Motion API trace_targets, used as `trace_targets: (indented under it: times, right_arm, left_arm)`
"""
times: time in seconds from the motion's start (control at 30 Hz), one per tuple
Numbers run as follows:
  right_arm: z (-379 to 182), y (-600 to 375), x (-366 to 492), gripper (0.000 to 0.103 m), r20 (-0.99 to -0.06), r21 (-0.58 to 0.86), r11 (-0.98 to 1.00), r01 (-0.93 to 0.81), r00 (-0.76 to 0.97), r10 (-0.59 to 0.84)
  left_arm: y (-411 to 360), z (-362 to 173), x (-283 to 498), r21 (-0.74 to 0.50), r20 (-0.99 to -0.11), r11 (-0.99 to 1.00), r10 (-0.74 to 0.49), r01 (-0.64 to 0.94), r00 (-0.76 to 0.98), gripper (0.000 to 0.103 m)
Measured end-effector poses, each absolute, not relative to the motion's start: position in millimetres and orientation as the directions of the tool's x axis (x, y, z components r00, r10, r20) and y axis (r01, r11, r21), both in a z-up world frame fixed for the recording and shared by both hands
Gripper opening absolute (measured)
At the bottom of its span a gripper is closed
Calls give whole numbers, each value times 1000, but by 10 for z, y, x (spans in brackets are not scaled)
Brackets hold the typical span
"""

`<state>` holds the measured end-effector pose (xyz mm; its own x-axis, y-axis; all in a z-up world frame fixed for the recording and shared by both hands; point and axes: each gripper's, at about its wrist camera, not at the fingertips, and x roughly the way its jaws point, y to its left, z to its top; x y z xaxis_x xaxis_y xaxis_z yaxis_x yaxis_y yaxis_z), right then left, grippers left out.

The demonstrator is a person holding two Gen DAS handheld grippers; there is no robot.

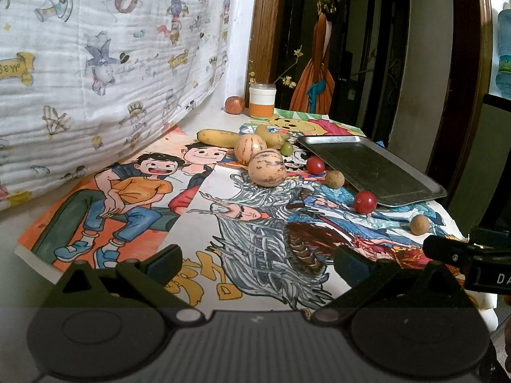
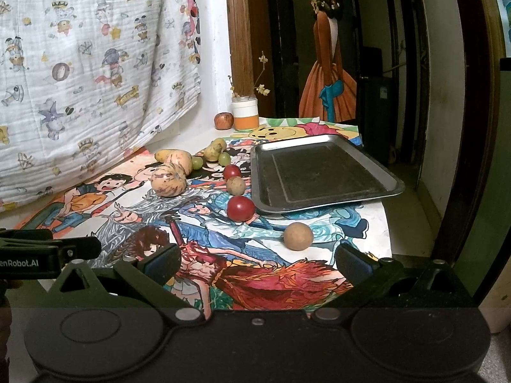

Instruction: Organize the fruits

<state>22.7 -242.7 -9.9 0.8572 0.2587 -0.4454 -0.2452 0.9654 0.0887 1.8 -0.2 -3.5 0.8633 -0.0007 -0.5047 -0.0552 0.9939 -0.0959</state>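
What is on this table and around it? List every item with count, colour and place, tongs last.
Tray: one, grey metal, empty, far right of table.
Tomatoes: two, red, just left of tray.
Round brown fruits: two, tan; one near front, one between the tomatoes.
Striped melons: two, cream with purple streaks, table middle.
Banana: one, yellow, behind the melons.
Pear: one, yellow-green, beside the grapes.
Grapes: two, green, behind the tomatoes.
Apple: one, red, back corner.
Cup: one, white and orange, next to apple.
Drawings: several, multicoloured, covering the table.
Cloth: one, white with cartoon print, left wall.
Left tongs: open, empty, near edge.
Right tongs: open, empty, near edge.
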Motion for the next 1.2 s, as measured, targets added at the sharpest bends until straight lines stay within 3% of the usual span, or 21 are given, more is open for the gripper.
trace_targets:
  times: [0.8, 0.97, 1.2]
  right_arm:
    - [-78, -2436, 254, 103, -451, 87, 965, -246, 854, 259]
    - [-64, -2333, 348, 103, -452, -3, 952, -307, 850, 272]
    - [185, -2412, 580, 103, -485, -4, 944, -331, 826, 288]
  left_arm:
    - [7, -32, 13, -96, -514, 994, 0, -57, 858, 103]
    - [4, -18, 58, -90, -532, 994, -1, -56, 847, 103]
    - [3, 169, 289, -94, -526, 995, -19, -35, 851, 103]
